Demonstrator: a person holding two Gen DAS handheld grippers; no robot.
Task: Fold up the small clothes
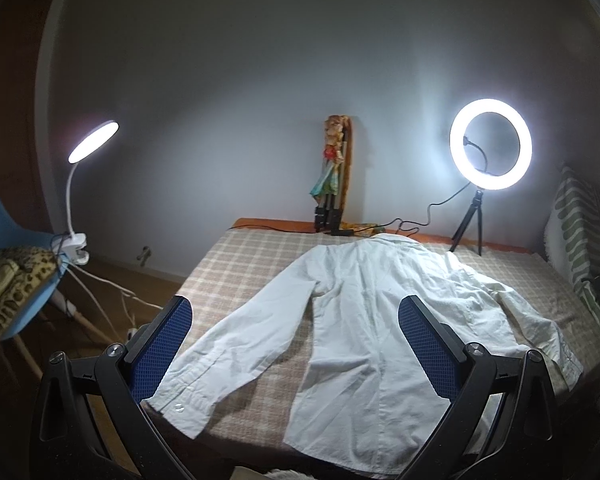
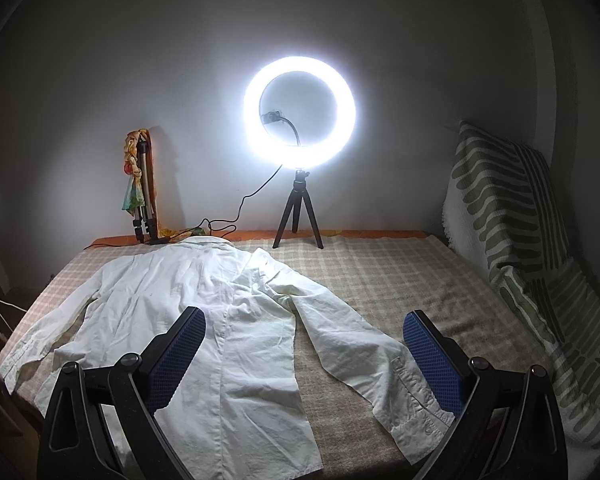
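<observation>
One white shirt (image 1: 360, 320) lay spread flat on your checked bedcover (image 1: 240, 264), collar at twelve o'clock toward the ring light (image 1: 491, 144), sleeves splayed to about eight and four o'clock. Your left gripper (image 1: 296, 344) and right gripper (image 2: 304, 352) both hung above it with fingers spread wide, holding nothing. Grabbing one layer at the hem could have dragged the shirt askew, or a swung sleeve could have snagged the light's cable (image 2: 240, 216); no writing was legible.
</observation>
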